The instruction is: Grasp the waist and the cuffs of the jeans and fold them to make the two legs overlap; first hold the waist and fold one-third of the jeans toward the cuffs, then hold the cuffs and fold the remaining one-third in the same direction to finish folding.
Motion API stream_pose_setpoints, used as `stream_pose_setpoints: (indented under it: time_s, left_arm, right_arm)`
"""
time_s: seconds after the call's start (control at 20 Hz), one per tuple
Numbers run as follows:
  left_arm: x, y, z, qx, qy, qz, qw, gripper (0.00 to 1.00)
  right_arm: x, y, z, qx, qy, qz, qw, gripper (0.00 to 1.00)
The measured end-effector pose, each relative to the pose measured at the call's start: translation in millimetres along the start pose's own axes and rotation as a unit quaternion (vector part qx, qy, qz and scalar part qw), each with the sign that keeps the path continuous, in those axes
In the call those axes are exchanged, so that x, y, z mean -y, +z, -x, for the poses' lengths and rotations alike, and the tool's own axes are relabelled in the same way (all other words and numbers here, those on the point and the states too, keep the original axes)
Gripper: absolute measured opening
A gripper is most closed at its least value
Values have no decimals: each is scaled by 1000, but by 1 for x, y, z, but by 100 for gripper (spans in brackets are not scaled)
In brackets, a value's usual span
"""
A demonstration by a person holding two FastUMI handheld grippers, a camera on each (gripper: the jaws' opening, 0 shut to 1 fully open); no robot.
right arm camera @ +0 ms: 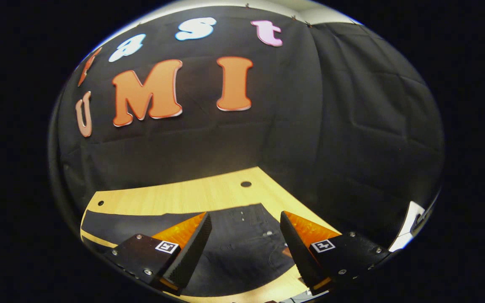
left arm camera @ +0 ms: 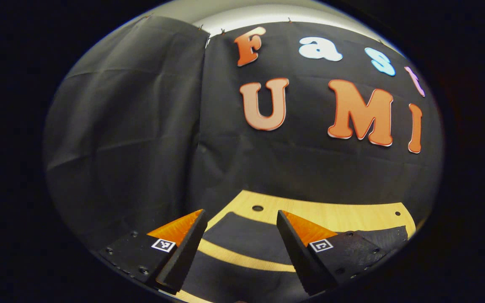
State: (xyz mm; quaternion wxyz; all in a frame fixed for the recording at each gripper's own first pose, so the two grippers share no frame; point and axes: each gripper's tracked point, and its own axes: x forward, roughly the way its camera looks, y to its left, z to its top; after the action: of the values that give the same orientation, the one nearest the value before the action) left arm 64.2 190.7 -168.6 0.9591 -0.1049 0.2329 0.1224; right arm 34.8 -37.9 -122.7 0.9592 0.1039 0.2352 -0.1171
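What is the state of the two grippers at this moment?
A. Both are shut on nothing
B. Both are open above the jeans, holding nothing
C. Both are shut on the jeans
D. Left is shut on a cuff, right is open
B: the left gripper and the right gripper each show a wide gap between the fingers, with the dark jeans lying flat on the wooden table beyond, ungrasped.

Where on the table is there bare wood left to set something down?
Bare table runs as a strip between the jeans and the cloth wall, and as a thin gap between the two legs. The near side is crowded with jeans under both open claws.
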Motion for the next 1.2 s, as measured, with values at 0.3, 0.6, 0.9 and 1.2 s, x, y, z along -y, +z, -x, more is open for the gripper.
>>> stream_pose_setpoints:
  time_s: [0.3,0.6,0.9,1.2]
  left_arm:
    - [-36,-62,-26,-90,34,-55,994,98]
    - [-79,-128,-21,-216,69,-2,974,99]
    - [-106,-179,-23,-307,108,29,945,100]
    - [-115,-208,-19,-384,129,81,910,100]
  right_arm:
    - [34,-70,-22,-136,-26,-56,989,99]
    - [58,-127,-39,-227,-46,-108,967,98]
    - [81,-154,-62,-267,-69,-146,950,98]
    - [105,-181,-84,-313,-98,-180,927,97]
